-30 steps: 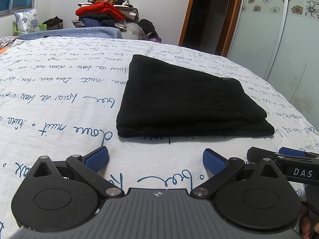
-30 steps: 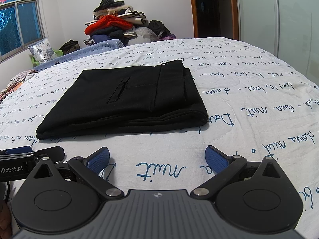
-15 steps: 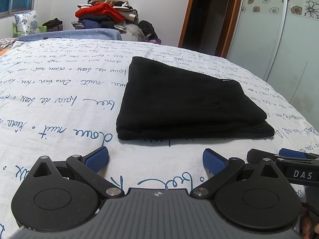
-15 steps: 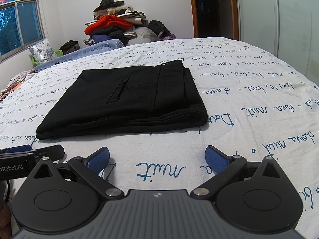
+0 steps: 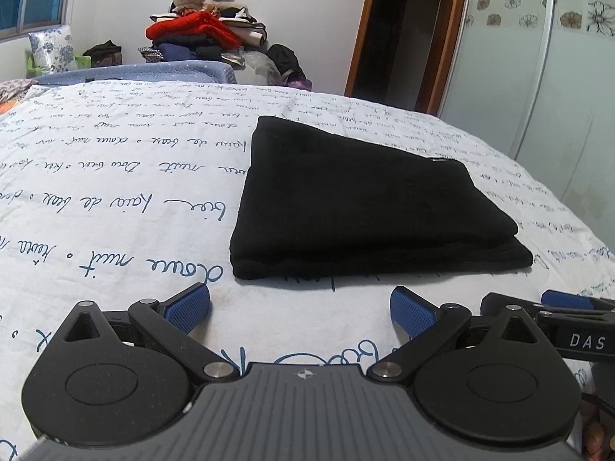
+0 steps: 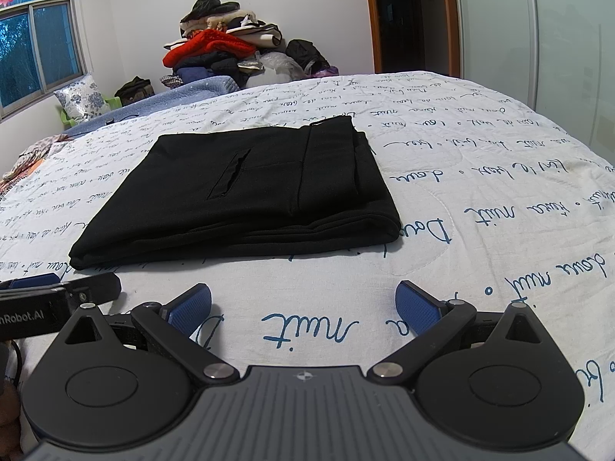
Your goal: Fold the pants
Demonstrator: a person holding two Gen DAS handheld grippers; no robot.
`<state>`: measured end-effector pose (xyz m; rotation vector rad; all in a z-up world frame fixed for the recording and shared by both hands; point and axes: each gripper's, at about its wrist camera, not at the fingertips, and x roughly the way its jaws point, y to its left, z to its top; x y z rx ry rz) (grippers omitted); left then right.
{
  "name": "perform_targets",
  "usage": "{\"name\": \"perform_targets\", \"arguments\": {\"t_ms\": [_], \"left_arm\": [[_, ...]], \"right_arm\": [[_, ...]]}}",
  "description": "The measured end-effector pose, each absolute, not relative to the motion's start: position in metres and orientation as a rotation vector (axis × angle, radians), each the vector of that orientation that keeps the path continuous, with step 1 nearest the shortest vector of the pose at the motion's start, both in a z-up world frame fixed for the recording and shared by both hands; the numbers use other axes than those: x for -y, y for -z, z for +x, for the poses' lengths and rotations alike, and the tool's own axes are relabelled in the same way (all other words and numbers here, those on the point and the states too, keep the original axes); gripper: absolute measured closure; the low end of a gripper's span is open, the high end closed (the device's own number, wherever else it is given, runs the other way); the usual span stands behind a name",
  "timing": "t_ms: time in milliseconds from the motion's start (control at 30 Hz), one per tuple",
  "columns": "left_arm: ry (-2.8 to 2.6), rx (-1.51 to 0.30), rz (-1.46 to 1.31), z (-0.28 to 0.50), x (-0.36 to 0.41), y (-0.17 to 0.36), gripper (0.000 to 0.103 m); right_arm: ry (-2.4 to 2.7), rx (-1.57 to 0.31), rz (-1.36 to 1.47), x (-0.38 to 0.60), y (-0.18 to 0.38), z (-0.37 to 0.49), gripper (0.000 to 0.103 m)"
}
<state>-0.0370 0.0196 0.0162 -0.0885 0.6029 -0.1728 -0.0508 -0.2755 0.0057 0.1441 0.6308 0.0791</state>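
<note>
The black pants [image 5: 369, 199] lie folded into a flat rectangle on the bed; they also show in the right wrist view [image 6: 246, 196], with a pocket slit on top. My left gripper [image 5: 300, 307] is open and empty, a short way in front of the pants' near edge. My right gripper [image 6: 303, 303] is open and empty, also just short of the near edge. The right gripper's tip shows at the right of the left wrist view [image 5: 549, 307], and the left gripper's tip shows at the left of the right wrist view [image 6: 77, 288].
The bed cover [image 5: 115, 199] is white with blue handwriting print. A pile of clothes [image 5: 203, 34] sits beyond the bed's far end. A doorway [image 5: 392, 34] and a sliding wardrobe door [image 5: 538, 77] are at the right. A window [image 6: 38, 46] is at the left.
Both grippers have stayed nearly still; the left wrist view has tilted slightly, so the pants sit a little lower in frame. Both stay open.
</note>
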Motion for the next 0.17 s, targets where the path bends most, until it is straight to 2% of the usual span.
{"name": "perform_targets", "arguments": {"t_ms": [167], "left_arm": [[0.159,-0.641,-0.056,-0.0331,-0.0126,-0.0147,0.001]], "right_arm": [[-0.079,-0.63,0.145,0.2758,-0.0056,-0.0508,0.0]]}}
